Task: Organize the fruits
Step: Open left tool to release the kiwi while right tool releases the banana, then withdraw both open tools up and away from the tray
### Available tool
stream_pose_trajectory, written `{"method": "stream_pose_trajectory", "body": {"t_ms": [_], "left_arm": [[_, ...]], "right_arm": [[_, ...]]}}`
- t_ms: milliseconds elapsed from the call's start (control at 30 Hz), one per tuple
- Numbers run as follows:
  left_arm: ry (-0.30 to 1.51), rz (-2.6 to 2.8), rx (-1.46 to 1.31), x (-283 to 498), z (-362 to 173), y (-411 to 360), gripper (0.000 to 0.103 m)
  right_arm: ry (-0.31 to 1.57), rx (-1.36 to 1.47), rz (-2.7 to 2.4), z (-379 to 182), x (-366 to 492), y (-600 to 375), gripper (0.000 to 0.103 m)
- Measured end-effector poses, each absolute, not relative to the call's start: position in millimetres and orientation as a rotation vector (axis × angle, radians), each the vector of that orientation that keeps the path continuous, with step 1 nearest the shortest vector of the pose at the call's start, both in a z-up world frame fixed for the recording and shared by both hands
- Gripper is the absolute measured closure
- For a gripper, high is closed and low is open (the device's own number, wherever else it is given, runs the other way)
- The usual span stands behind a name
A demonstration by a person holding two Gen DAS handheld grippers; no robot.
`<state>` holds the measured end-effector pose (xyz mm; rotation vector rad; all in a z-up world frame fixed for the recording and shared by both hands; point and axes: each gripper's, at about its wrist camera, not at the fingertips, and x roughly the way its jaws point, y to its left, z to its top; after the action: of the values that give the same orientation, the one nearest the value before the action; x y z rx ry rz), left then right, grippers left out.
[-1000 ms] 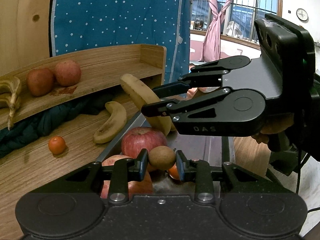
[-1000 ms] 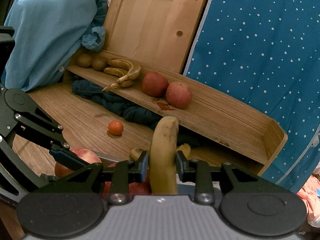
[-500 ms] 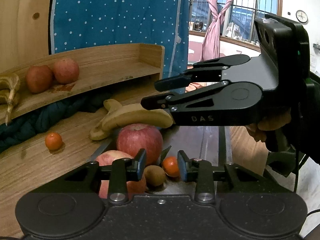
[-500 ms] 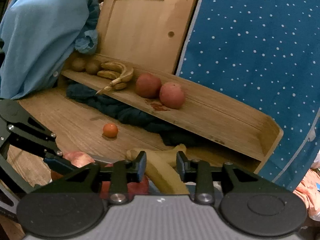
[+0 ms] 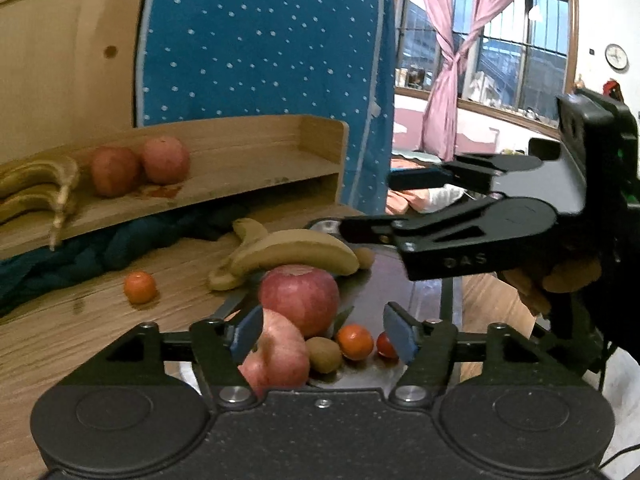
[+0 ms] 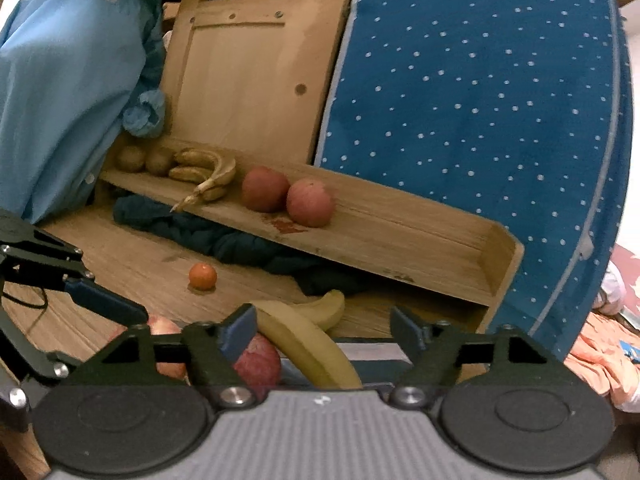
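Resting across the upper apple [image 5: 298,298], banana [image 5: 294,258] lies free on the fruit pile, just ahead of right gripper [image 6: 323,330], whose fingers are spread wide w/ nothing between. Left gripper [image 5: 323,334] likewise wide; kiwi [image 5: 324,354] sits on metal tray [image 5: 416,280] below the gap, btwn lower apple [image 5: 276,354] & tangerine [image 5: 355,342], untouched.

The left wrist camera looks low and close over the metal tray [image 5: 420,292] of fruits, facing the window [image 5: 500,60] and the wooden shelf [image 5: 248,184]. The right wrist camera looks from the tray's other side toward the same shelf [image 6: 380,236]. Both views share the shelf, the loose tangerine [image 5: 139,287] [image 6: 203,276] and the top banana [image 5: 296,254] [image 6: 308,344].
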<state>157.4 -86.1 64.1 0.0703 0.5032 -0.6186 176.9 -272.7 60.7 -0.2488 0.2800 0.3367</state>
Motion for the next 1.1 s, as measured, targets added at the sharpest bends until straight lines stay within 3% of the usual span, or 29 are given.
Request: {"method": "stream_pose_trajectory", "body": {"t_ms": [267,433,1100], "left_arm": [[0.472,-0.533,0.045,132,64,-59,0.012],[0.458,-0.477,0.03,112,60,-39,0.004],[0.501,-0.389,-0.025,52,24,5,0.001]], "right_arm": [[0.27,-0.19,0.321,63,140,-266,0.005],[0.262,-0.178,0.303,59,109,-253,0.0],[0.334,-0.012,0.166,18,19,-231,0.0]]}}
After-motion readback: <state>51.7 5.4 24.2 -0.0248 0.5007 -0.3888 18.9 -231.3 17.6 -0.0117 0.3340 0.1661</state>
